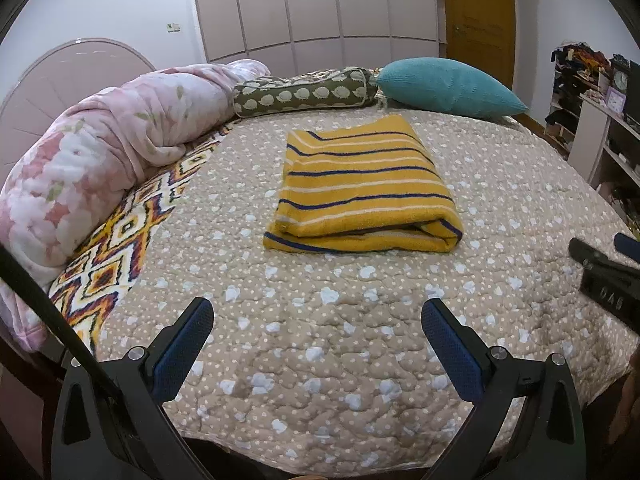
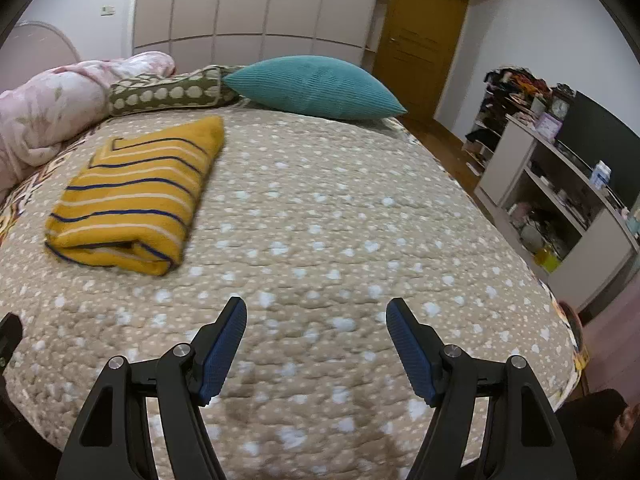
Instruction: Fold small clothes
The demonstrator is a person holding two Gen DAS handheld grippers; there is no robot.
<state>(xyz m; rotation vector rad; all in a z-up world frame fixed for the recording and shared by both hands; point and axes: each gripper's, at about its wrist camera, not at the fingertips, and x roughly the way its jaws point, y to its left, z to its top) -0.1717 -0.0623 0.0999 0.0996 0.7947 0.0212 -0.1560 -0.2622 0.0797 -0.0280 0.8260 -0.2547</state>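
Note:
A yellow garment with navy and white stripes [image 1: 366,188] lies folded into a neat rectangle on the beige dotted bedspread [image 1: 320,320]. It also shows in the right wrist view [image 2: 132,200], at the left. My left gripper [image 1: 318,312] is open and empty, hovering over the bedspread in front of the garment, apart from it. My right gripper [image 2: 316,314] is open and empty, over the bedspread to the right of the garment. The right gripper's body shows at the right edge of the left wrist view [image 1: 608,276].
A pink floral blanket [image 1: 88,168] is bunched along the bed's left side. A green patterned bolster [image 1: 304,92] and a teal pillow [image 1: 448,86] lie at the far end. White shelves with clutter [image 2: 560,200] stand right of the bed. A wardrobe and wooden door [image 2: 420,40] are behind.

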